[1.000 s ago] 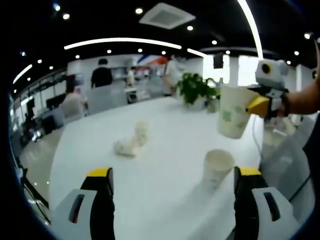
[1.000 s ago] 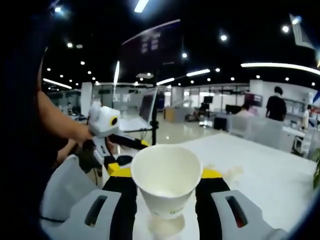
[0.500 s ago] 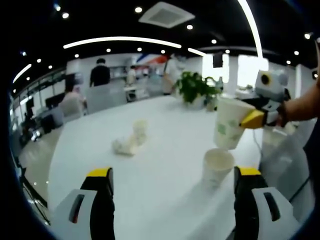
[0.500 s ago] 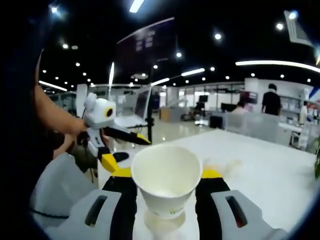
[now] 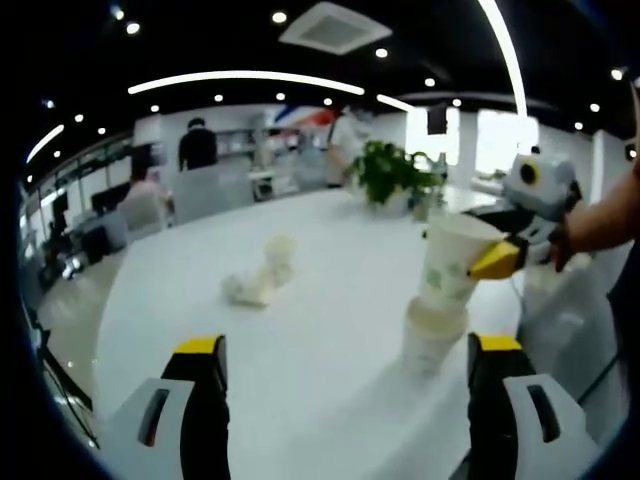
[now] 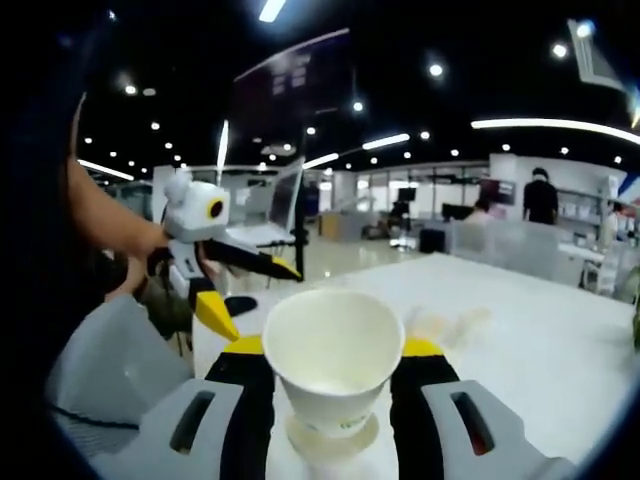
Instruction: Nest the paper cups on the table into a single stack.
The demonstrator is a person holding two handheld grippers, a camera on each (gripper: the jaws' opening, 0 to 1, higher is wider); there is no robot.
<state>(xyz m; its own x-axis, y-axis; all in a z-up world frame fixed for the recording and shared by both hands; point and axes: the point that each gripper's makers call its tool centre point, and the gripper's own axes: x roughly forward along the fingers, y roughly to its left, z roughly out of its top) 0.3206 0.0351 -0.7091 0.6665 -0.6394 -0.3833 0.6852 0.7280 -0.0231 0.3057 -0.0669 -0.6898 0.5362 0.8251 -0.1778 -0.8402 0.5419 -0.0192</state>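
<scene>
A white paper cup (image 5: 428,338) stands on the white table (image 5: 300,350) between my left gripper's (image 5: 347,346) wide-open jaws, close to the right one. My right gripper (image 5: 480,262) comes in from the right, shut on a second paper cup (image 5: 449,260) whose base sits in the standing cup's mouth. In the right gripper view the held cup (image 6: 333,360) is upright between the jaws, with the lower cup's rim (image 6: 332,442) showing under it. The left gripper (image 6: 243,291) hangs open at the left. More white cups (image 5: 258,281) lie toppled further out on the table.
A potted plant (image 5: 390,176) stands at the table's far end. A grey padded chair back (image 5: 565,315) is beside the table edge at the right. People (image 5: 197,146) and desks fill the office behind. A person's forearm (image 5: 605,210) reaches in.
My right gripper has lowered its cup from above and right of the standing cup down into its mouth. My left gripper has stayed open in place.
</scene>
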